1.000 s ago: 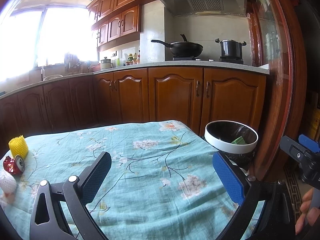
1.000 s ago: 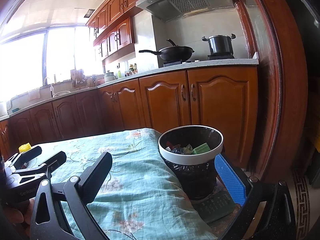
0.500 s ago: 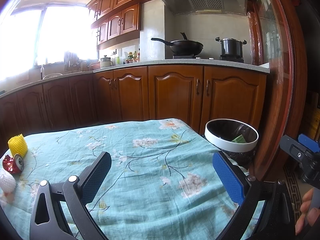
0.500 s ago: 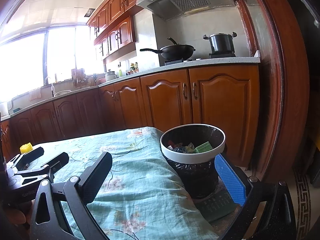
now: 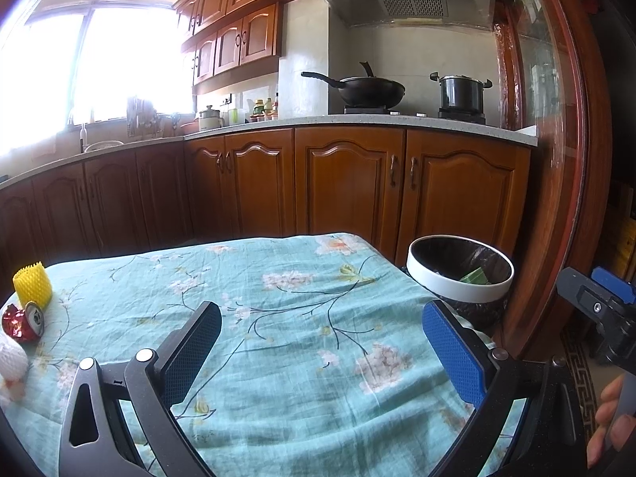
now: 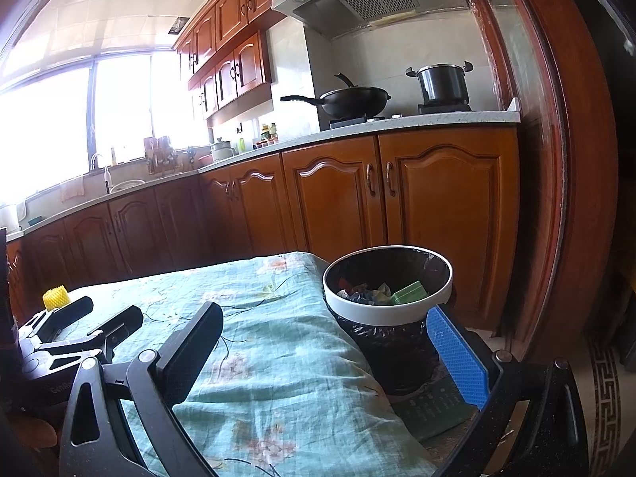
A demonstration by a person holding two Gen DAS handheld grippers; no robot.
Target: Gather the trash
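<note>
A white-rimmed bin [image 6: 387, 310] lined with a black bag stands off the table's right end, holding several scraps and a green packet; it also shows in the left wrist view as the bin [image 5: 461, 286]. On the table's far left lie a yellow foam net [image 5: 32, 288], a crushed red can [image 5: 22, 322] and a white foam wrap [image 5: 12, 361]. My left gripper [image 5: 322, 351] hangs open over the middle of the cloth, empty. My right gripper [image 6: 326, 351] is open and empty, near the bin, its blue finger beside the bin's wall.
The table carries a teal floral cloth [image 5: 278, 318]. Brown kitchen cabinets [image 5: 349, 183] run behind, with a wok and a pot on the stove. A wooden door frame [image 5: 564, 159] rises to the right of the bin. A green mat [image 6: 433, 409] lies under the bin.
Both views have drifted slightly; the bin sits a little lower and further right in the right wrist view. Both grippers stay open and empty.
</note>
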